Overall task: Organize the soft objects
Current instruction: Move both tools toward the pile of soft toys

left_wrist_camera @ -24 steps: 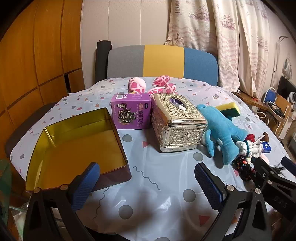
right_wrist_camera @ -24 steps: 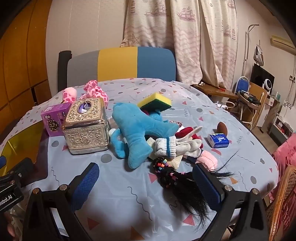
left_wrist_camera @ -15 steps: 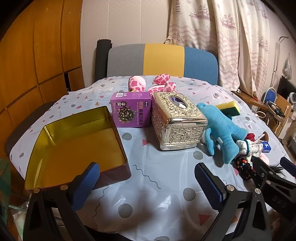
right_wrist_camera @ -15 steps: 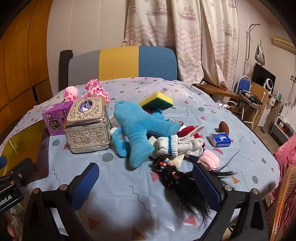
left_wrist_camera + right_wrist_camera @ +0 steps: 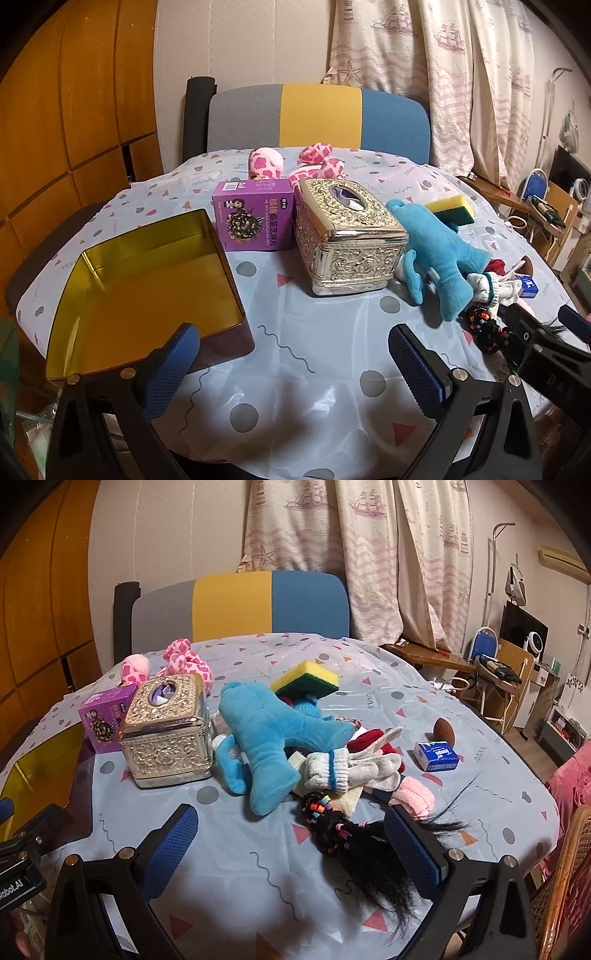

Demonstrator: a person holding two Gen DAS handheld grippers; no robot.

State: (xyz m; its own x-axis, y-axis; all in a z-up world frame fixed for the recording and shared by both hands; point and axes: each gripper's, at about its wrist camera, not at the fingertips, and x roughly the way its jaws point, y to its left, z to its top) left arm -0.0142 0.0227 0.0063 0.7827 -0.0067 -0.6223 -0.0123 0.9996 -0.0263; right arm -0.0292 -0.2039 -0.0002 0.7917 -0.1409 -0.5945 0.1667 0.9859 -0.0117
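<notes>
Both claws [image 5: 293,360] [image 5: 290,840] released, empty, blue plush toy [image 5: 271,734] sprawled limp atop socks [image 5: 347,770]

A bare strip of the surface [image 5: 295,350] runs along its near edge, between the open gold tin [image 5: 147,288] on the left and the black wig [image 5: 369,845] on the right. Farther in, the silver tissue box [image 5: 347,243] and purple box [image 5: 255,218] stand just beside each other as 1 wall. The blue plush [image 5: 269,734], socks [image 5: 343,768] and sponge [image 5: 306,679] crowd the right.
</notes>
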